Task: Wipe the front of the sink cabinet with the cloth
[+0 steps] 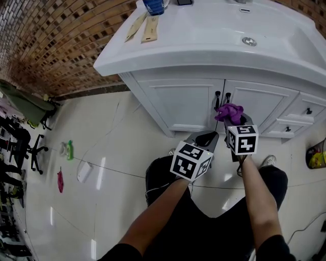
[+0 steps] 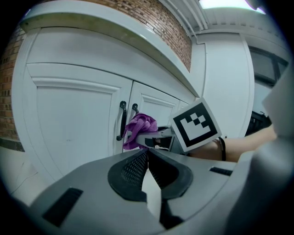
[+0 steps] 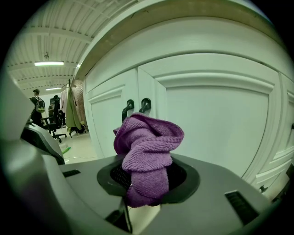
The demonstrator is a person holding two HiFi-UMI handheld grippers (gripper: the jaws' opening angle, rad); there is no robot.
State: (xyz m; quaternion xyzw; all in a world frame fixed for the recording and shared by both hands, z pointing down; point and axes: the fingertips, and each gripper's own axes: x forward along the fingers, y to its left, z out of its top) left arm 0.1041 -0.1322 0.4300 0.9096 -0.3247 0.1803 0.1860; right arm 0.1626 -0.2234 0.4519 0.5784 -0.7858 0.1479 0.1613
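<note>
I find no legible text, number, brand or sign in any view. The left marker cube (image 1: 191, 161) and right marker cube (image 1: 242, 139) carry only black-and-white square patterns. Any print on the blue container (image 1: 154, 5) on the countertop (image 1: 204, 43) is too small to read.

Three cameras, one cabinet
Head view looks steeply down over the sink cabinet (image 1: 188, 102); both gripper views face its doors (image 3: 220, 119) closely, sharing the handles (image 2: 122, 120)
</note>
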